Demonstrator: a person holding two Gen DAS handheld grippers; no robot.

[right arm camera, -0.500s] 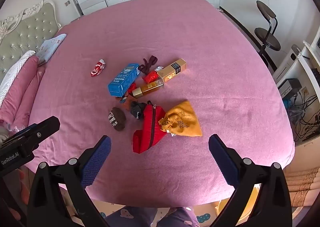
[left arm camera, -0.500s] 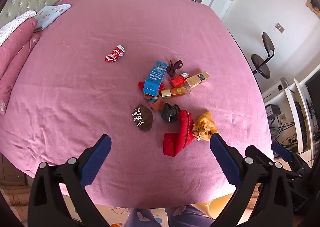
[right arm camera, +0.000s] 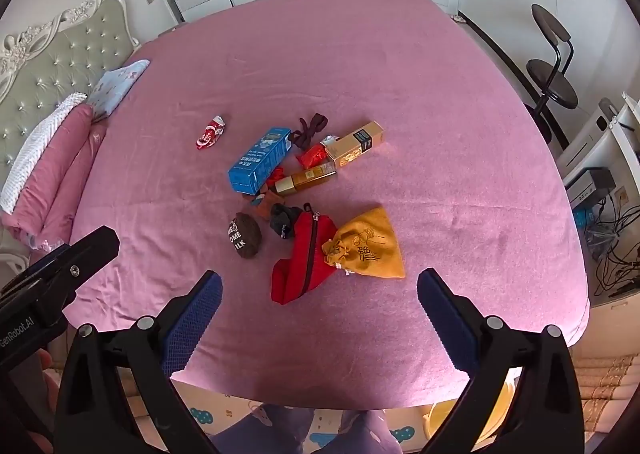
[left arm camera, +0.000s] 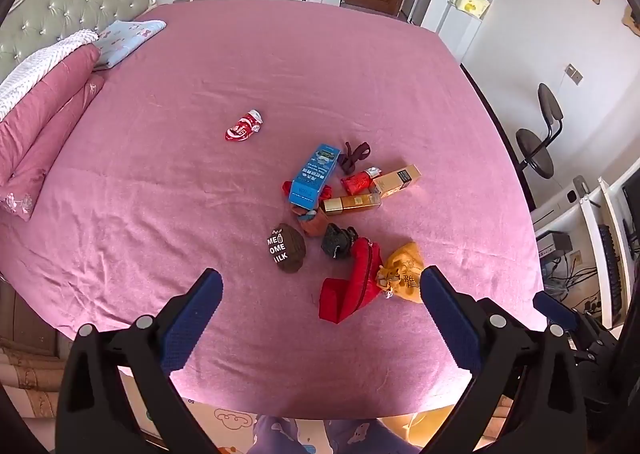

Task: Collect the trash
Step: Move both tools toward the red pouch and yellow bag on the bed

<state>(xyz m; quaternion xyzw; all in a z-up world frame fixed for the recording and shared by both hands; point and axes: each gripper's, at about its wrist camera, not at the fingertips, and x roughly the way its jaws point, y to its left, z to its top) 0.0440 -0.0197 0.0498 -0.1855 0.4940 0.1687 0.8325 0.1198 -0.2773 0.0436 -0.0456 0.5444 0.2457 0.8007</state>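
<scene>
A wide bed covered in a pink sheet (right arm camera: 400, 74) carries a loose cluster of things near its foot. A blue carton (right arm camera: 260, 160) lies beside a gold box (right arm camera: 354, 144) and a gold tube (right arm camera: 306, 180), with a small red packet (right arm camera: 313, 155) between them. Nearer lie a red zipped pouch (right arm camera: 306, 254), an orange drawstring bag (right arm camera: 370, 244) touching it, a brown printed wad (right arm camera: 246, 240) and a dark crumpled piece (right arm camera: 282, 220). A red-and-white wrapper (right arm camera: 210, 133) lies apart. Pink pillows (right arm camera: 56, 170) sit at the head.
</scene>
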